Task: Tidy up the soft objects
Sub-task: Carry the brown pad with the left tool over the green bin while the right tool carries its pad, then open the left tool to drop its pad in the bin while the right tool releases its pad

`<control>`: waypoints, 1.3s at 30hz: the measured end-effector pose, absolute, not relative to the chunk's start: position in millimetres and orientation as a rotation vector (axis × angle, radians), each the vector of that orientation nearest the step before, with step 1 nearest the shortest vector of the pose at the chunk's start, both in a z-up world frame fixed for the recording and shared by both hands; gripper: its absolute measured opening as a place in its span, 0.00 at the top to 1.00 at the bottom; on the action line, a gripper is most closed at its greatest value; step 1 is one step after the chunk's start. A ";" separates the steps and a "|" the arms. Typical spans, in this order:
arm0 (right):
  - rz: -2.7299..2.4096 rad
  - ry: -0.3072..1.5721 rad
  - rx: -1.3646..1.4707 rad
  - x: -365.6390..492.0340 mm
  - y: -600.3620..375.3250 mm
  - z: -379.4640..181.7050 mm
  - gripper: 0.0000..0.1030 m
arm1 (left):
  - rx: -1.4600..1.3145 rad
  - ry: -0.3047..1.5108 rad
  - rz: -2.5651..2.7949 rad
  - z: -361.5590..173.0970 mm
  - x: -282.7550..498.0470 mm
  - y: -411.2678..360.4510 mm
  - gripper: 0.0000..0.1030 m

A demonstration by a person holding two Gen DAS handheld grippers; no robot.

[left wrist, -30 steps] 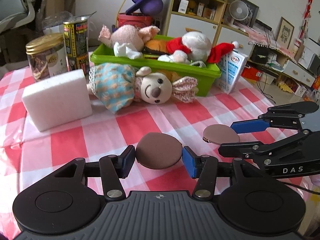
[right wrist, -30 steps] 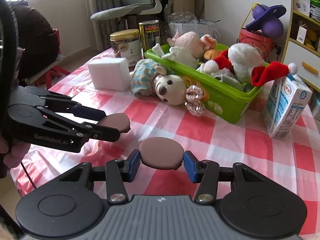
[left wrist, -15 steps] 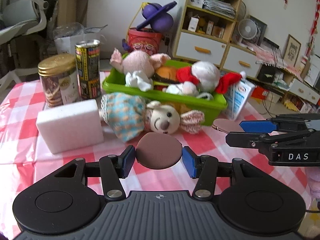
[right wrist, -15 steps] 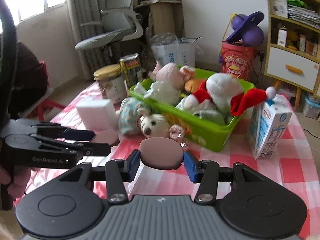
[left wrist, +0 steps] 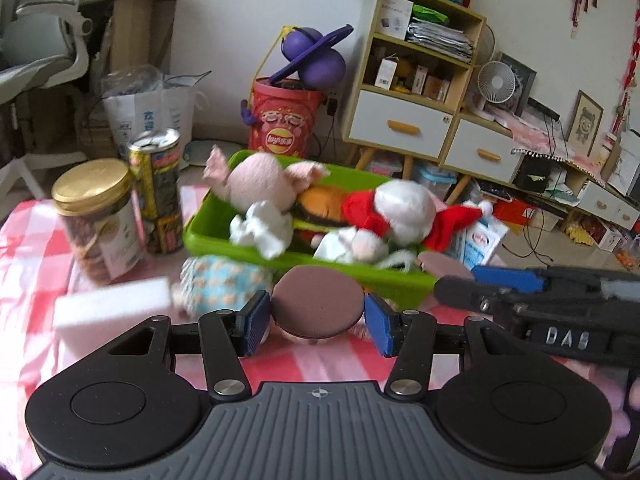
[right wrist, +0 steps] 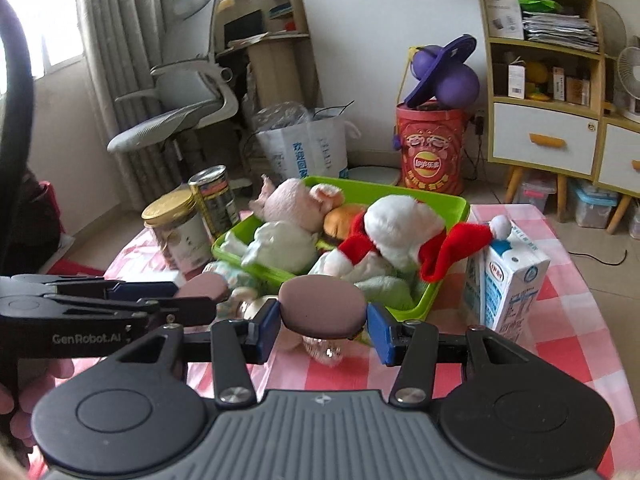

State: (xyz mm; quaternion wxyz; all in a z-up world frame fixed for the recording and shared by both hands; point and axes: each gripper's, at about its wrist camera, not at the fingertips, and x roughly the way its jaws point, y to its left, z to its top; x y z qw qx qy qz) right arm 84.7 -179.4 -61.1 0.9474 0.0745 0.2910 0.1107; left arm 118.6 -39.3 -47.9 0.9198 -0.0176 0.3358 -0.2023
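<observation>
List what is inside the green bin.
The green bin holds a pink pig plush, a white plush, a burger plush and a white, red-trimmed Santa-style plush. Anything beneath them is covered.

My left wrist view looks forward and slightly down from just above the checked tablecloth [left wrist: 24, 240], close in, with the green bin [left wrist: 224, 236] at 12 o'clock and the right gripper [left wrist: 452, 280] crossing in at 3 o'clock. My right wrist view faces the same way from a spot further right, bin [right wrist: 448, 204] at 12 and the left gripper [right wrist: 192, 298] at 9. Both share the bin, its plush toys, the milk carton [right wrist: 508, 280] and the shelf [right wrist: 540, 60] behind.
</observation>
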 end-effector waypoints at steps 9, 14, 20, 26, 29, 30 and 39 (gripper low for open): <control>0.172 0.586 0.211 105.5 -190.9 -67.8 0.77 | -0.074 0.730 -0.435 -51.0 165.0 -60.6 0.49; 0.149 0.587 0.255 117.5 -197.5 -75.0 0.77 | -0.082 0.754 -0.436 -57.8 187.0 -70.7 0.49; 0.132 0.589 0.304 132.2 -202.9 -81.1 0.77 | -0.093 0.777 -0.423 -66.9 207.5 -75.4 0.48; 0.130 0.627 0.327 143.6 -203.4 -91.8 0.76 | -0.084 0.800 -0.419 -73.8 217.9 -79.8 0.48; 0.122 0.635 0.329 146.5 -203.3 -95.8 0.76 | -0.075 0.820 -0.418 -78.5 219.9 -81.4 0.48; 0.121 0.635 0.330 146.8 -203.5 -96.3 0.76 | -0.072 0.819 -0.417 -79.4 219.9 -81.5 0.48; 0.121 0.630 0.321 146.9 -202.6 -95.5 0.75 | -0.094 0.809 -0.416 -77.7 219.1 -79.9 0.43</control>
